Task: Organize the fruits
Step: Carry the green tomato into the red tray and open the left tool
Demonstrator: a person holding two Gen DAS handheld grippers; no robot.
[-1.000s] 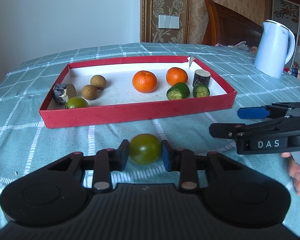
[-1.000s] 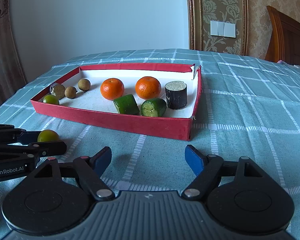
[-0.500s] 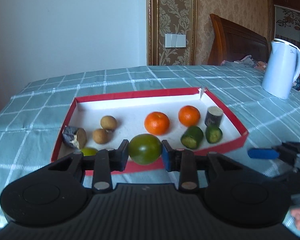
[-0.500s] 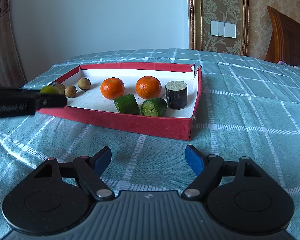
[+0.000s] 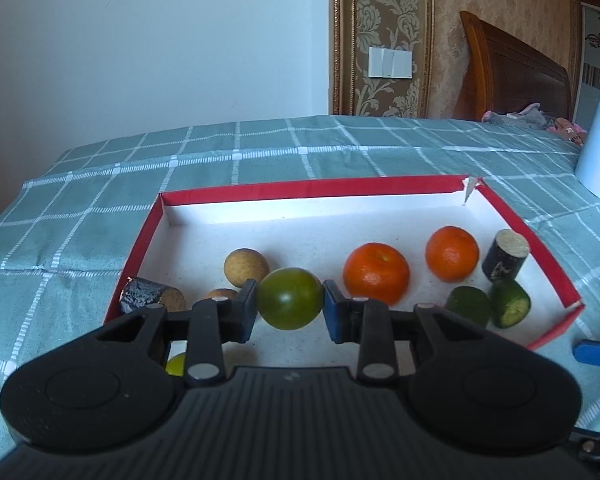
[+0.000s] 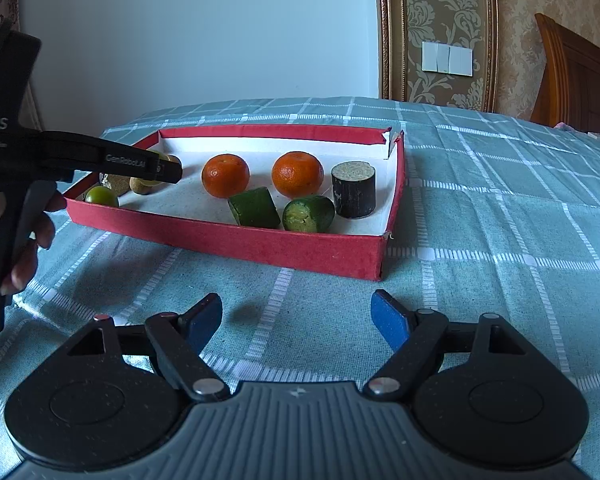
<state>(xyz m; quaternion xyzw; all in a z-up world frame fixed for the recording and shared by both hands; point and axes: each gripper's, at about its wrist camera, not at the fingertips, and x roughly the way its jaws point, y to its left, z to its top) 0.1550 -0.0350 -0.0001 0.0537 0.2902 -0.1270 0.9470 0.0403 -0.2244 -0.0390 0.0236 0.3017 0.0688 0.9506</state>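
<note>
The desk (image 5: 340,148) under its teal checked cloth carries a red tray (image 5: 312,188), white inside, and the fruit sits there in like groups: two oranges (image 5: 376,274) mid-tray, two cut green pieces (image 5: 510,308) and a dark cylinder (image 5: 505,254) toward the tray's right edge, two small brown fruits (image 5: 246,266), another dark piece (image 5: 150,300) and a small green fruit (image 6: 101,196) near its left front corner.

The left hand-held gripper (image 5: 290,312) is clamped on a green round fruit (image 5: 289,298), carried above the tray floor just inside the front edge. The right hand-held gripper (image 6: 298,320) hangs over bare cloth in front of the tray, its pads apart and nothing between them.

To place it well, I would steer toward the left front corner, beside the matching green fruit, and lower until it nearly rests on the tray floor. Releasing from height would probably let a round fruit roll into the brown ones. Part the pads slowly, then draw back level, clear of the tray wall.
</note>
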